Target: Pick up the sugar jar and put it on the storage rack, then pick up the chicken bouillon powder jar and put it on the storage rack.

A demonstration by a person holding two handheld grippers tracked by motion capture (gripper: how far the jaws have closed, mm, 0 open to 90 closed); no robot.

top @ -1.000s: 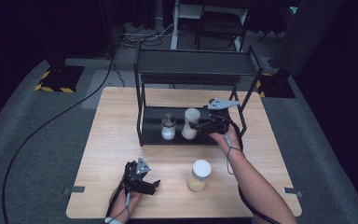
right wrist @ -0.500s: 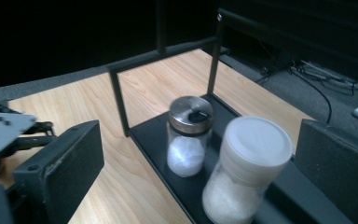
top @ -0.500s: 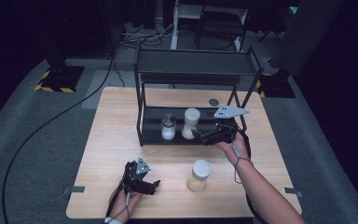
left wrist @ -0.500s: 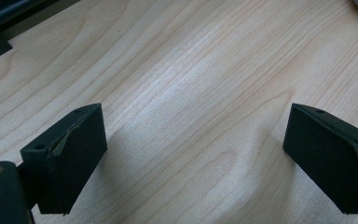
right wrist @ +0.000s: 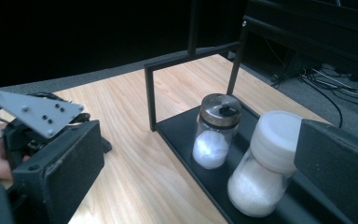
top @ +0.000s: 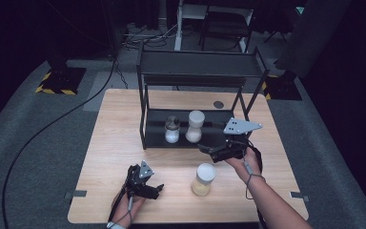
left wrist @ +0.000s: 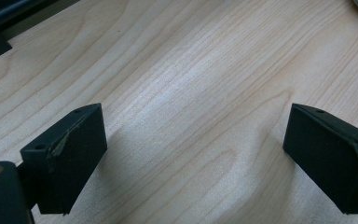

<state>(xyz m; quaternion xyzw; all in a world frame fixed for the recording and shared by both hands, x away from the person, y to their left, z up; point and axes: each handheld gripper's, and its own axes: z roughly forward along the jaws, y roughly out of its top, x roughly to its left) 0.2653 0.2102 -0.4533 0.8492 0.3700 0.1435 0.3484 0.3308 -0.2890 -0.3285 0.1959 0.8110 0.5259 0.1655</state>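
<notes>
Lighting: overhead, concentrated on the wooden table (top: 119, 143); surroundings nearly black. Soft shadows under the black rack (top: 198, 71). Sharpness: high view soft and grainy; both gripper views blur the near jaws, the left with a pale sheen on the wood.

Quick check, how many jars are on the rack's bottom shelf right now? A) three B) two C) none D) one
B: a metal-lidded jar and a white-capped jar stand side by side on the bottom shelf; the third jar stands on the table.
</notes>
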